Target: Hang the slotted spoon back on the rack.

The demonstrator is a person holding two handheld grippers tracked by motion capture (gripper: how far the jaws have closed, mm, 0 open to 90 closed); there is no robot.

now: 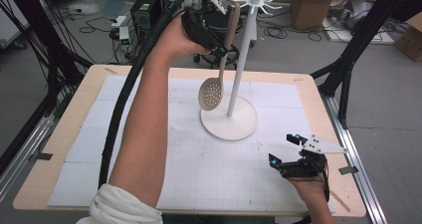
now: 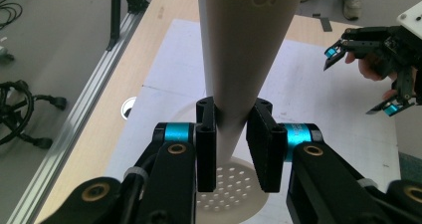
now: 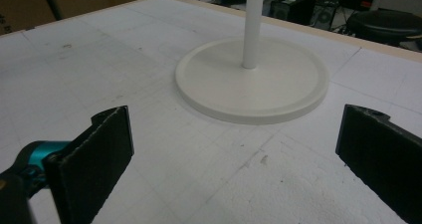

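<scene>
**Slotted spoon up at the rack**

Left gripper [image 1: 219, 50] pinches the slotted spoon [image 1: 214, 93] by its handle, bowl dangling above the stand [image 1: 230, 117] base, top near the hooks; I'd keep it plumb and ease the handle end onto a hook before letting go; right gripper [image 1: 285, 149] rests spread wide, holding nothing, low on the table [image 1: 59, 134]; white gridded mat, cables and boxes behind.

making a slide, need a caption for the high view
Left tool lifts a slotted spoon beside the white hook stand.
</scene>
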